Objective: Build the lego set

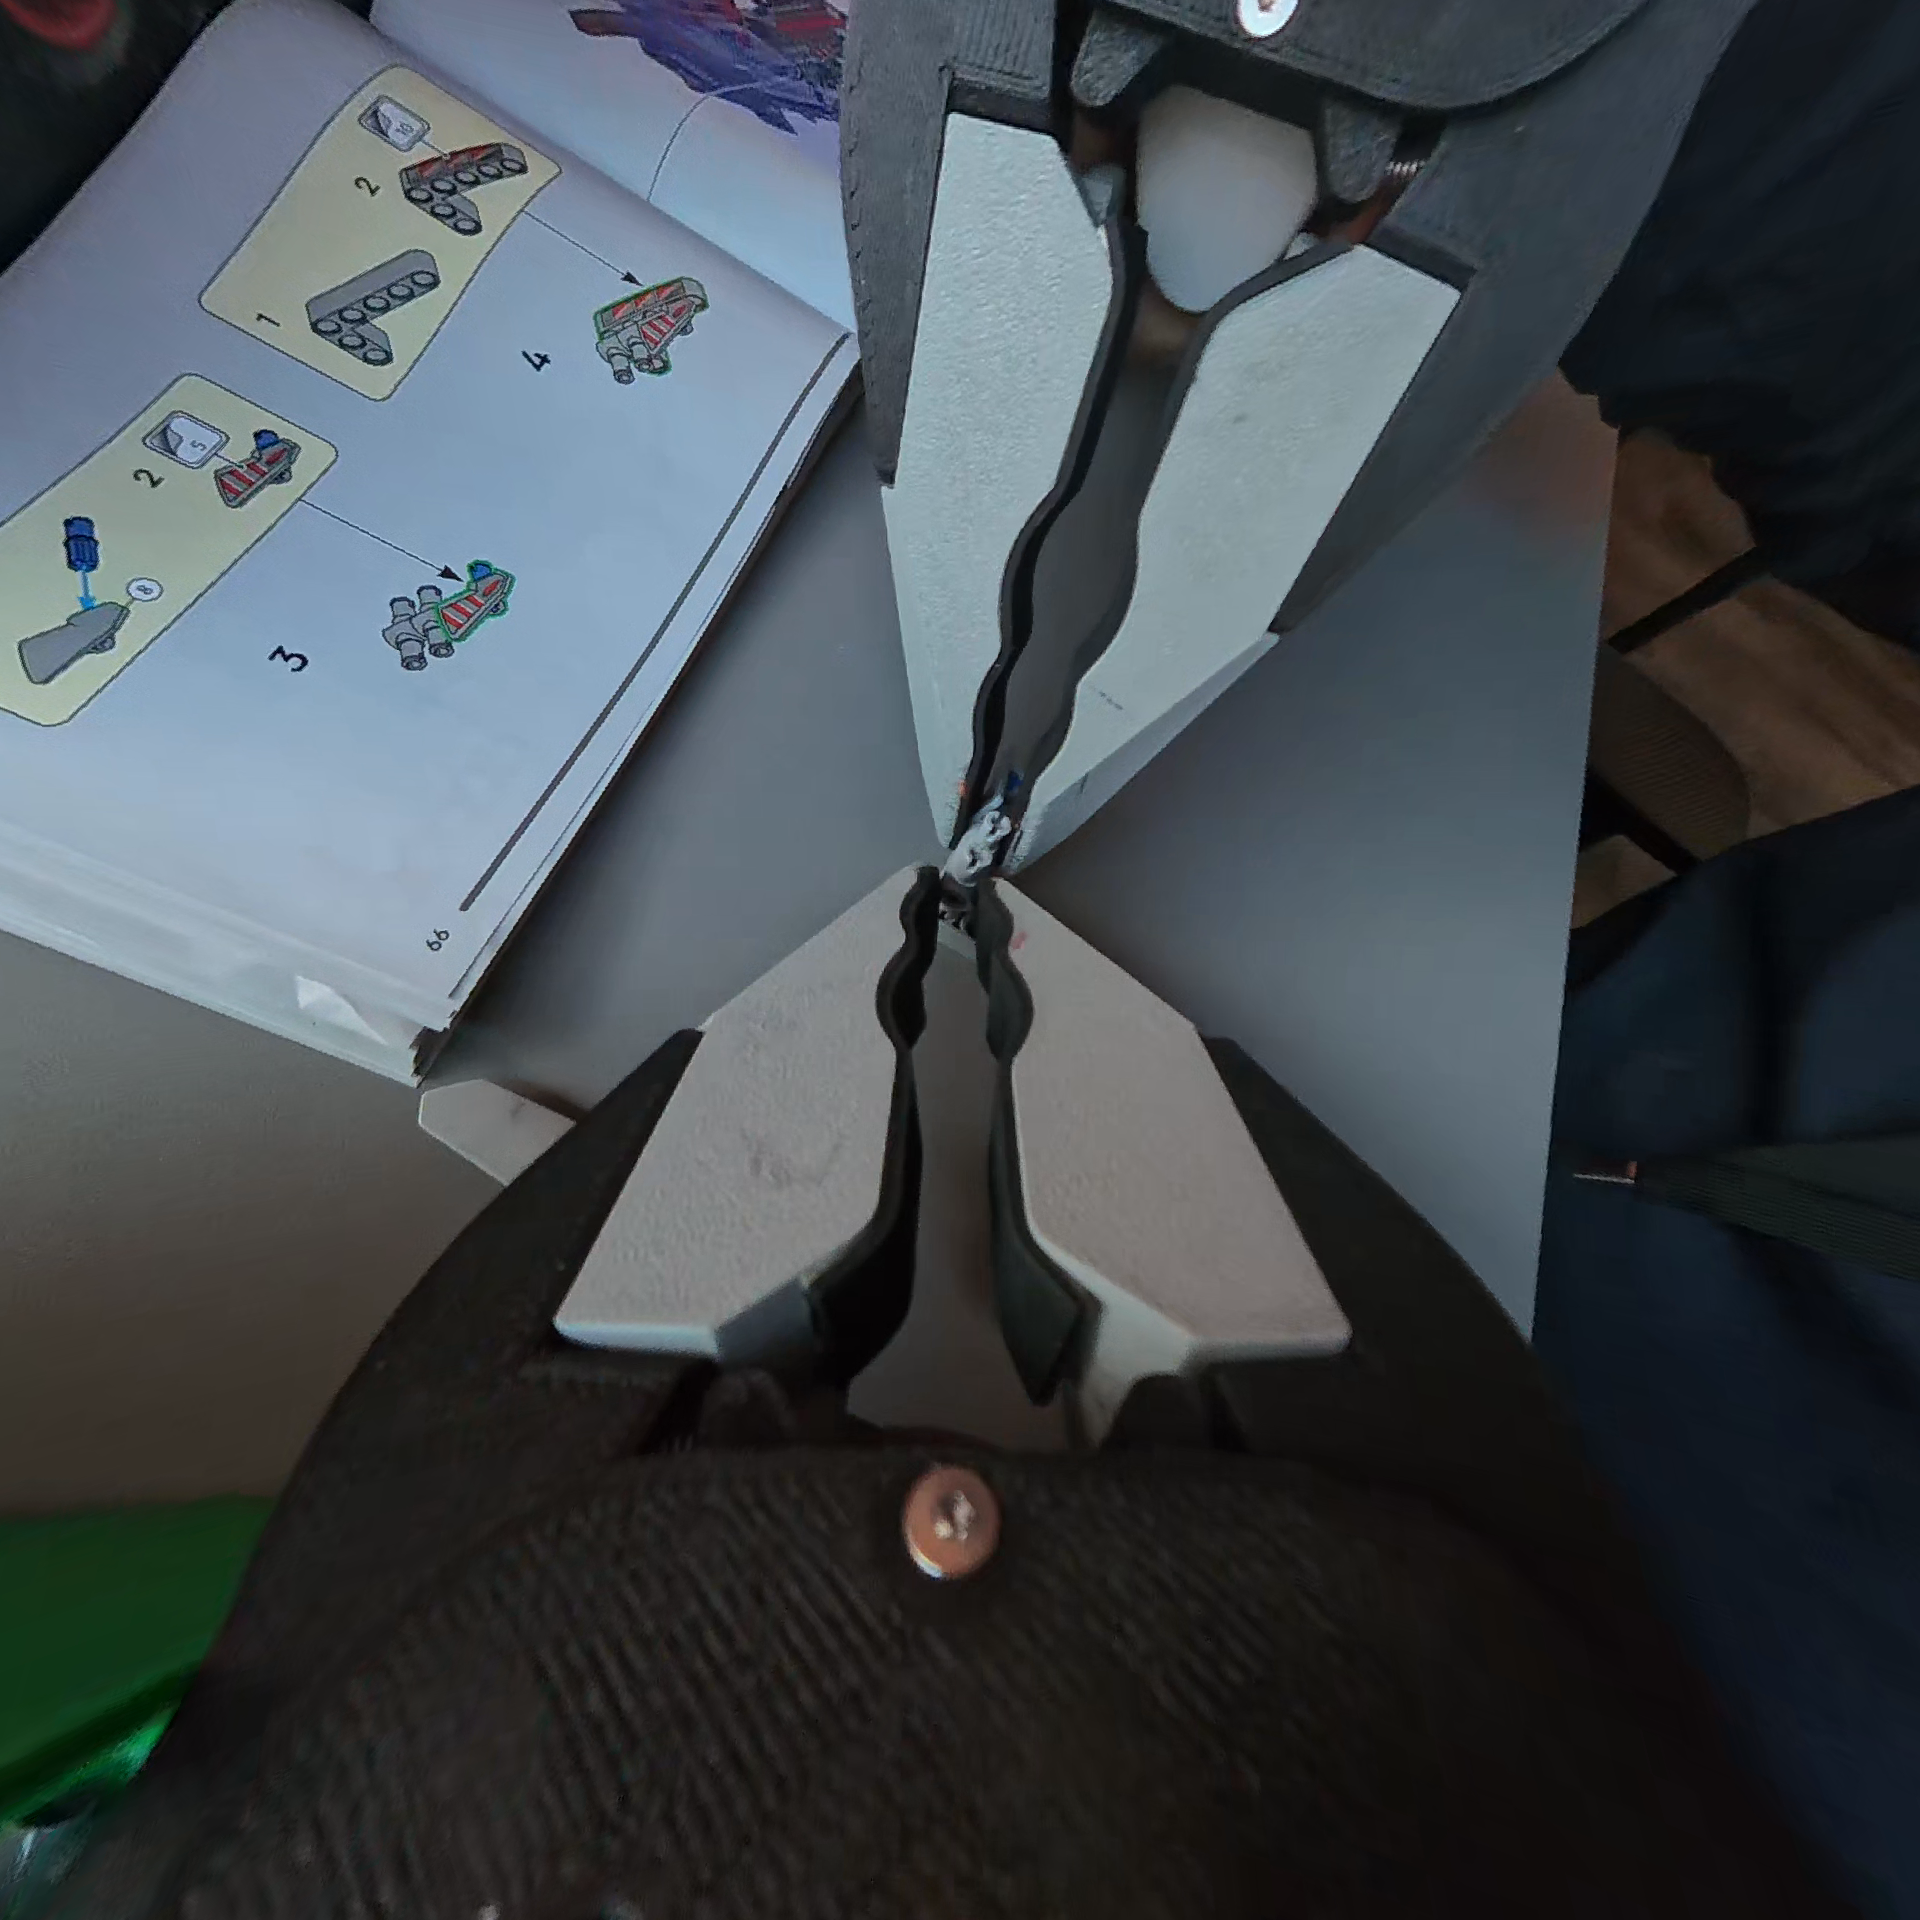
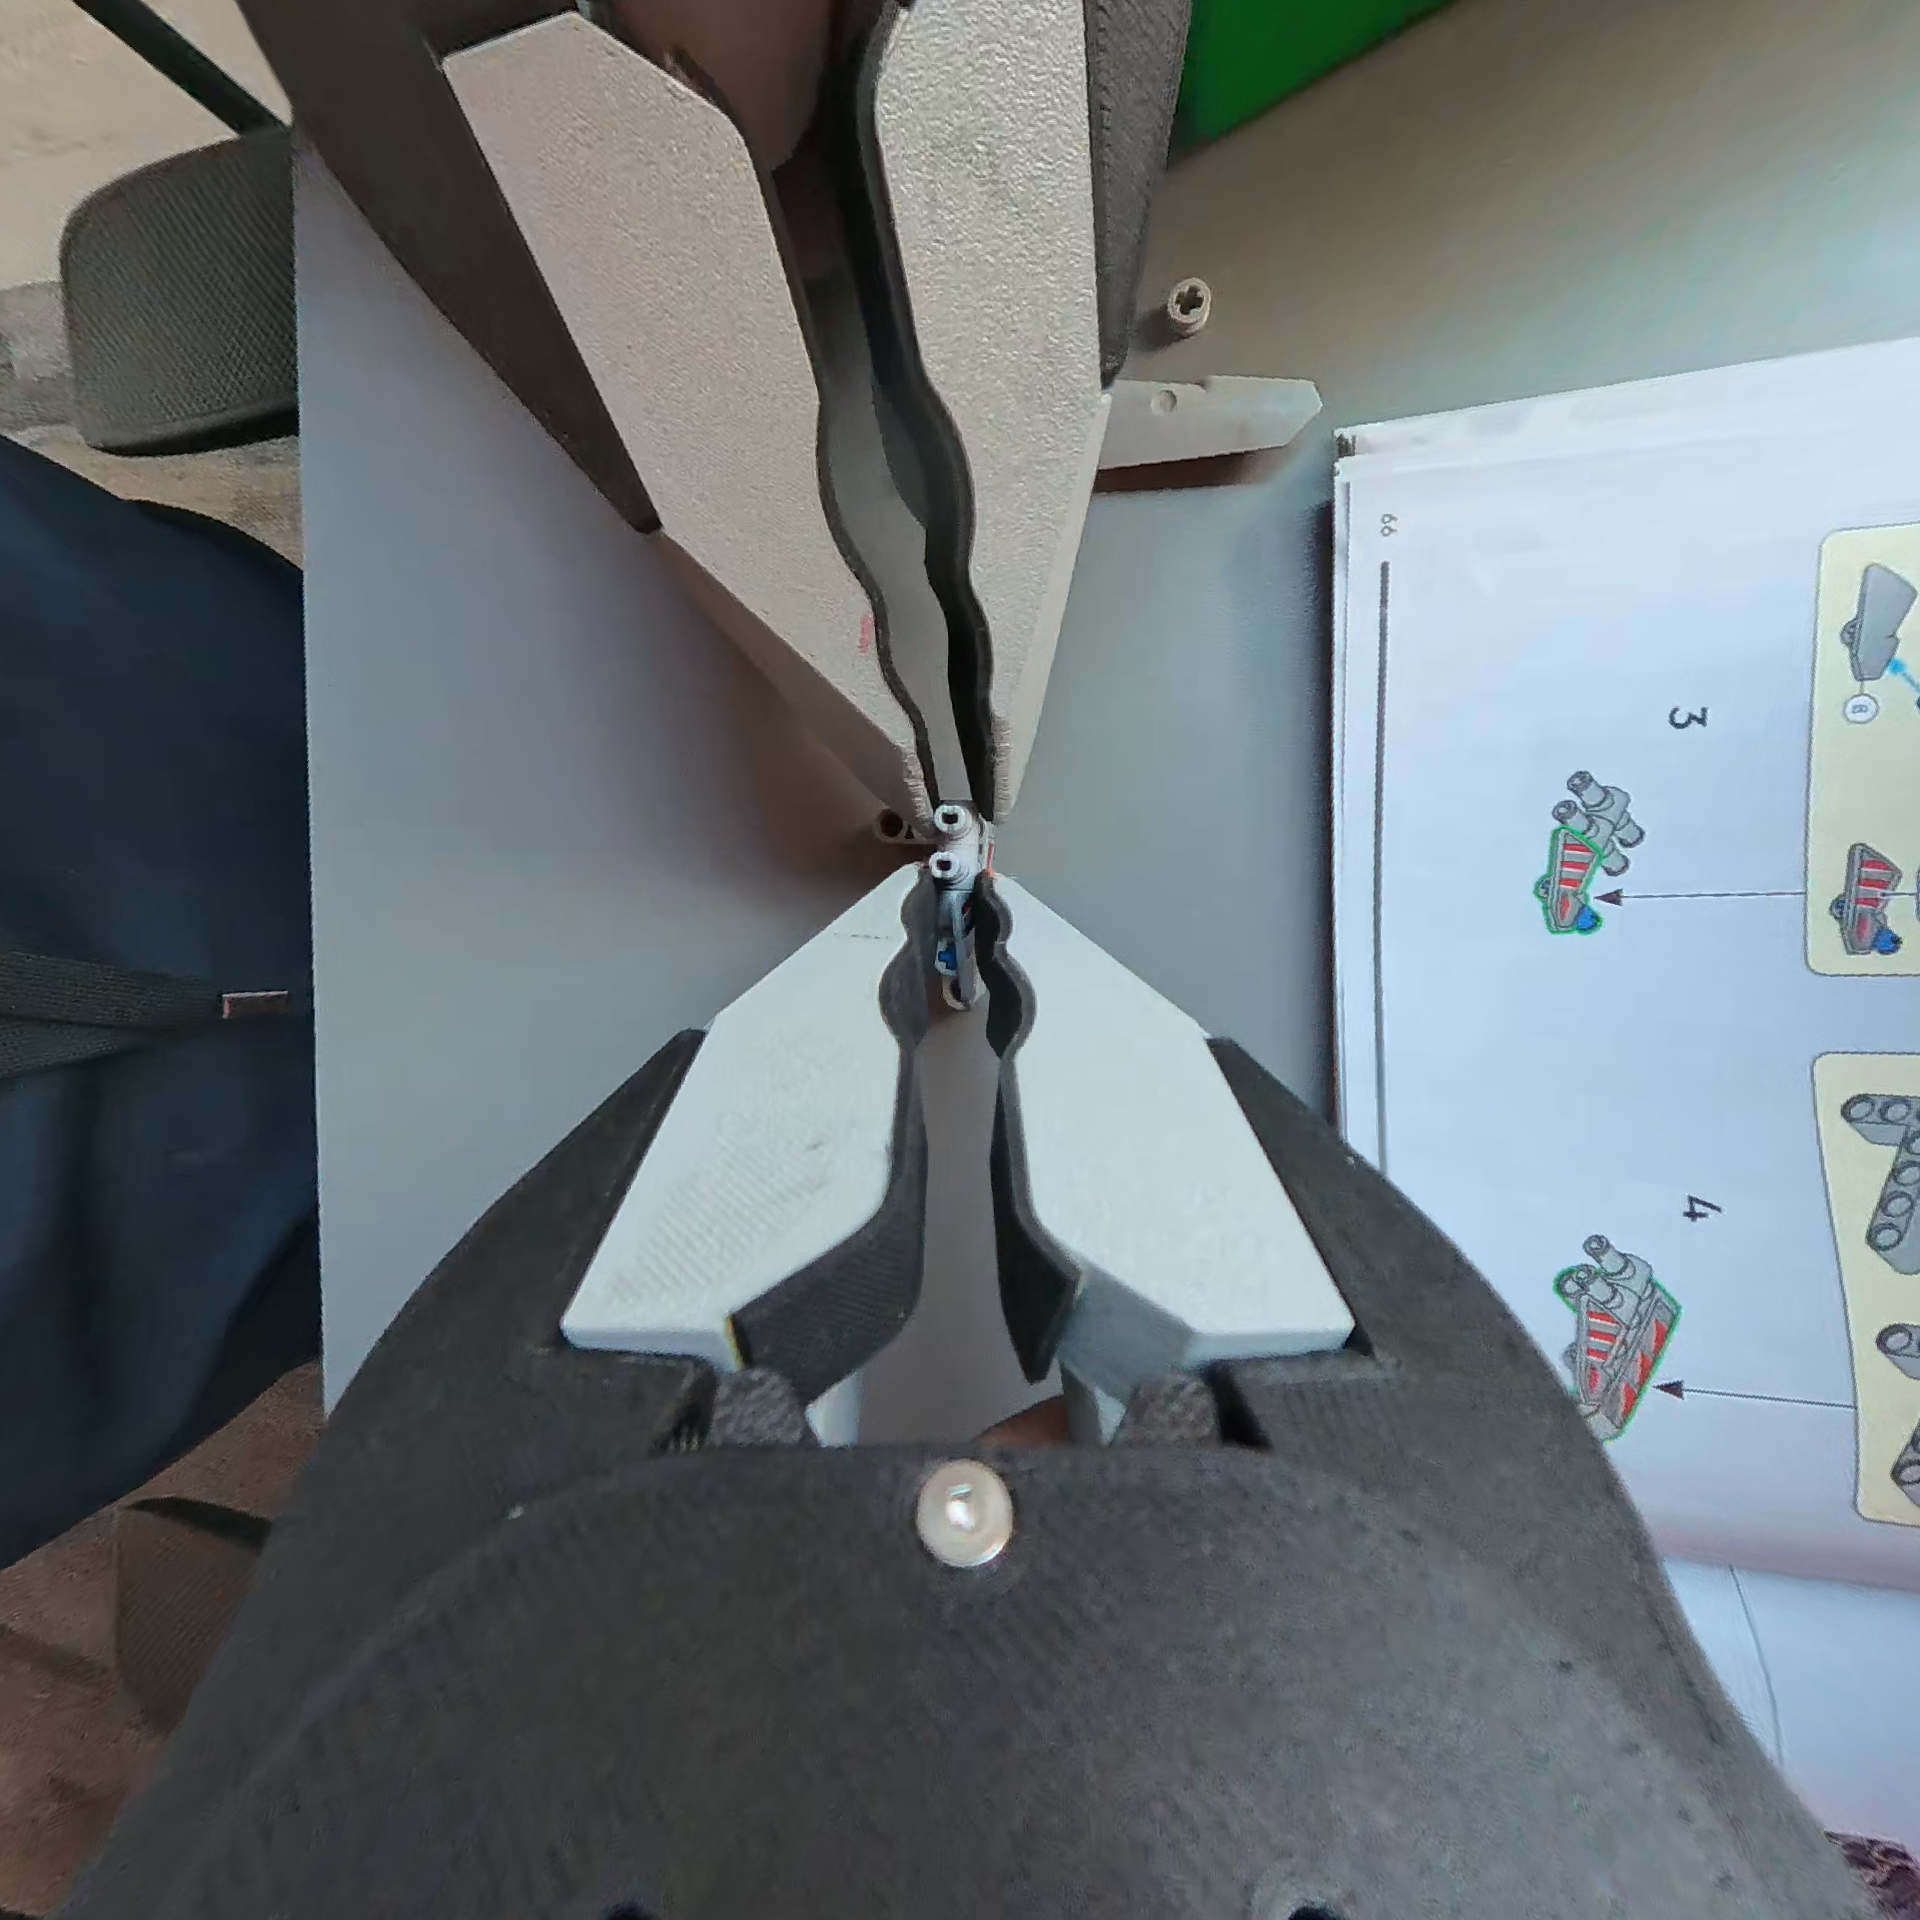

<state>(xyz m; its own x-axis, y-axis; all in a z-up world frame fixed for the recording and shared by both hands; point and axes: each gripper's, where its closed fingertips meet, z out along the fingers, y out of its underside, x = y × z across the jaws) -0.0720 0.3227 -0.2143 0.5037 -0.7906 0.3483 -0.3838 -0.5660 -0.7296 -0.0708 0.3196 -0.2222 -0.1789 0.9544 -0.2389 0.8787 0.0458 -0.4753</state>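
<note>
Soft, even daylight fills both wrist views, with no hard shadows on the grey table [image 1: 727, 831]. Wide-angle lenses bend straight lines near the frame edges, curving the instruction booklet [image 1: 343, 540] at upper left. The tongs' [image 1: 961, 883] dark body at the bottom is blurred. A screw head [image 2: 963, 1525] glares white in the right view.

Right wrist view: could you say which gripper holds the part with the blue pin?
The right gripper, at the bottom, holds the blue-pinned part; the left gripper pinches a light grey part.
</note>
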